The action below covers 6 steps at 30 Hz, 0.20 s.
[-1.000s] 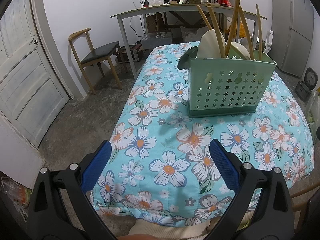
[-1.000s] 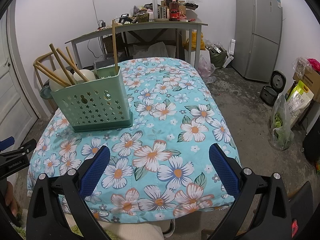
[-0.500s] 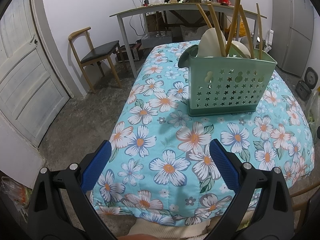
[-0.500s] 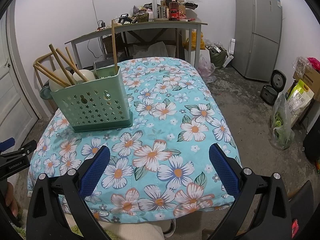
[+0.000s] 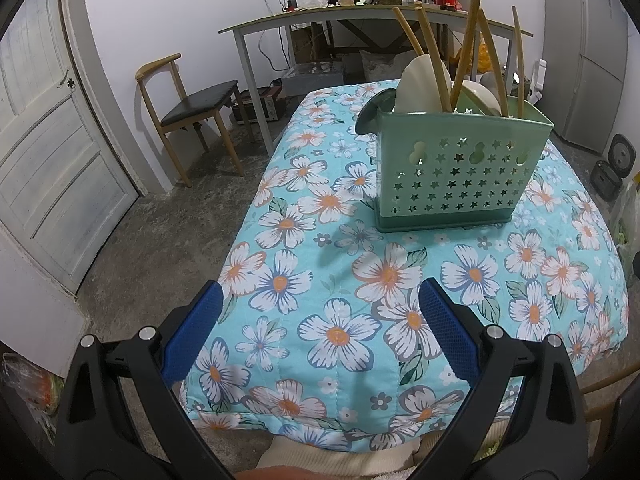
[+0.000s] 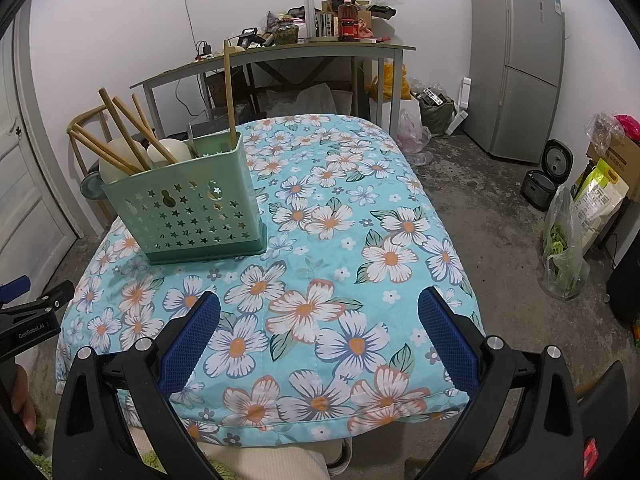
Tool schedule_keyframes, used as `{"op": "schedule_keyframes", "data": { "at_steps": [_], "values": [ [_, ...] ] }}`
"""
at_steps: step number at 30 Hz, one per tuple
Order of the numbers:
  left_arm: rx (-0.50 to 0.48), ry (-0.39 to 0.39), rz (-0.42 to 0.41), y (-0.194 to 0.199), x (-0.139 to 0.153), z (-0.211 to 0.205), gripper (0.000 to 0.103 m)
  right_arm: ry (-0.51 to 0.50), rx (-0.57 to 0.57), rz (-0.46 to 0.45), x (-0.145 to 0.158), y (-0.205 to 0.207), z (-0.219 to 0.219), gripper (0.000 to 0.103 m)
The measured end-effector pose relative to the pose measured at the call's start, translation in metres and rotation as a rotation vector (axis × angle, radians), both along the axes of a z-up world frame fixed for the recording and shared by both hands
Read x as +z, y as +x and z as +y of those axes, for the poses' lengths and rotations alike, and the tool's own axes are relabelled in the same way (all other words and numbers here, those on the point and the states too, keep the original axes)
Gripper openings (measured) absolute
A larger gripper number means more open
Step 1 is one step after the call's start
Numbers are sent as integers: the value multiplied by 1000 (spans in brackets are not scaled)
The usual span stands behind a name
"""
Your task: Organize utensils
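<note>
Both grippers are released, their blue-padded jaws spread wide and holding nothing. The left gripper (image 5: 318,324) hovers over the near edge of the flowered quilt (image 5: 340,280), and the right gripper (image 6: 318,324) hangs over the same near edge further right. Beyond them, the green utensil caddy (image 5: 456,172) with star-shaped cutouts stands upright on the quilt, well apart from both grippers. Wooden chopsticks (image 5: 464,48) lean out of the caddy at angles, beside pale spoons (image 5: 416,84). Behind the caddy stands a cluttered grey table (image 6: 280,56), with a wooden chair (image 5: 188,108) to its left.
</note>
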<state>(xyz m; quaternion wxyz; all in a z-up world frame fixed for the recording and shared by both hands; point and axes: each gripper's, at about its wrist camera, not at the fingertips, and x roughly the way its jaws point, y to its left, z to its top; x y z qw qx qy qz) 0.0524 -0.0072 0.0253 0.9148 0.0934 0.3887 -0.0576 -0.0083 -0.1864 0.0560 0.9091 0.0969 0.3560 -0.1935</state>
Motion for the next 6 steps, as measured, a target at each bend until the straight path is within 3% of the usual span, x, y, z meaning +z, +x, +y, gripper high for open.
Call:
{"op": "schedule_keyframes", "data": {
  "at_steps": [6],
  "values": [
    [-1,1,3,0,1,0,95,0,-1,0,0,0,0,96]
  ]
}}
